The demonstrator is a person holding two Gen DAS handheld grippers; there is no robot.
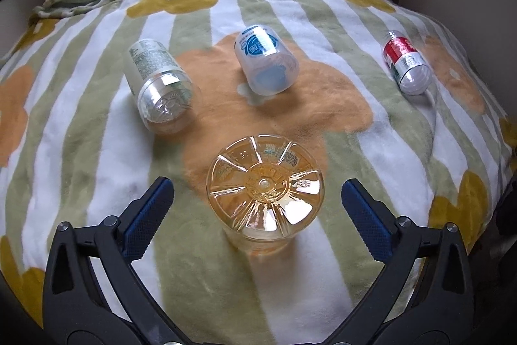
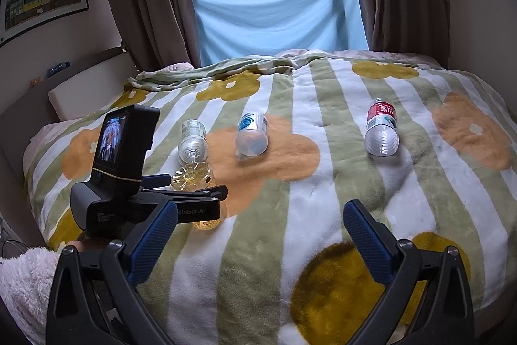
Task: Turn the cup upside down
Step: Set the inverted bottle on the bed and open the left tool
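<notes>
Near the blanket's [image 1: 80,151] front edge, an amber cup [image 1: 265,193] stands base-up between the released left gripper [image 1: 258,209]; the right gripper [image 2: 260,230] hangs released too; next, withdrawing clear.

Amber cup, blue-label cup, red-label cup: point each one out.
amber cup [image 1: 265,189], left wrist view, on its upturned ribbed base.
blue-label cup [image 1: 258,42], left wrist view, on its printed label.
red-label cup [image 2: 381,109], right wrist view, on its red label band.

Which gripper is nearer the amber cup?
Left. The left gripper is open with its fingers on either side of the amber cup, not touching it. The right gripper is open over bare blanket, well to the cup's right.
</notes>
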